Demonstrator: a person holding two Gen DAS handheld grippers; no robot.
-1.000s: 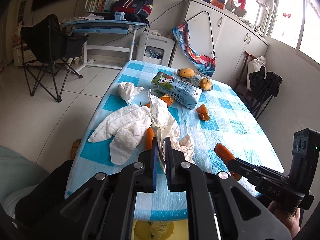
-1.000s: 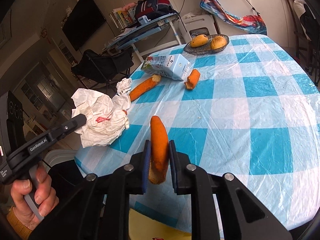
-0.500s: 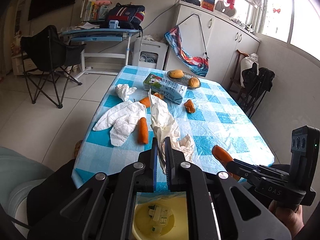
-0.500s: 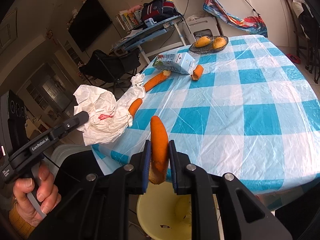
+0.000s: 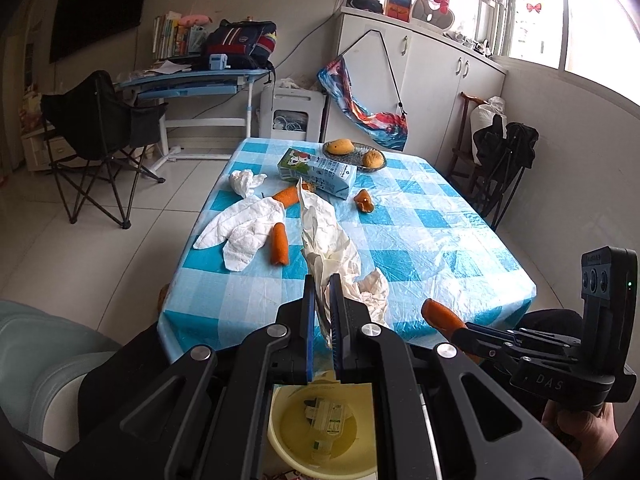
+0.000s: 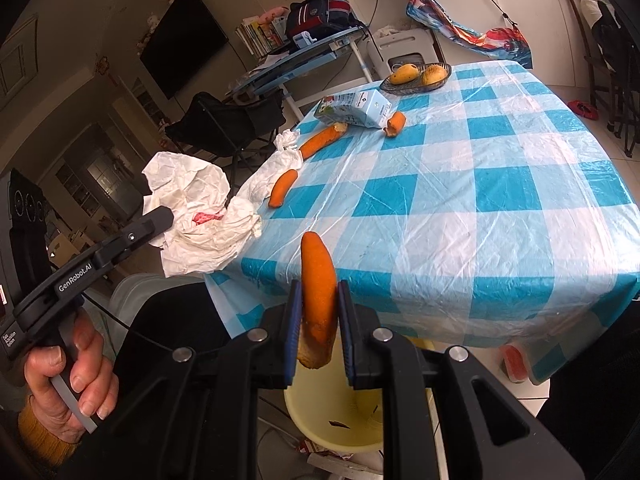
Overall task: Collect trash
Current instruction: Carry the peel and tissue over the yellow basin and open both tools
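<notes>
The counter under a blue-and-white checked plastic cloth [image 6: 500,208] fills most of both views, and both grippers hang off its near edge. Below them on the floor stands a pale yellow round plastic bin [image 5: 320,432] with a small carton lying in it. The left gripper [image 5: 321,316], tilted downward, has its jaws clenched on a large crumpled white paper sheet [image 5: 332,248] that trails up and forward from the pads; a hand [image 6: 68,384] wraps its handle with fingers on the trigger. The right gripper [image 6: 318,320], also angled down, has its jaws grasping an orange carrot piece [image 6: 318,292], which stands nearly upright between the pads above the bin's rim. On the counter lie white tissues [image 5: 244,228], a short carrot stub [image 5: 279,244] and a blue-and-green milk carton [image 5: 318,172].
</notes>
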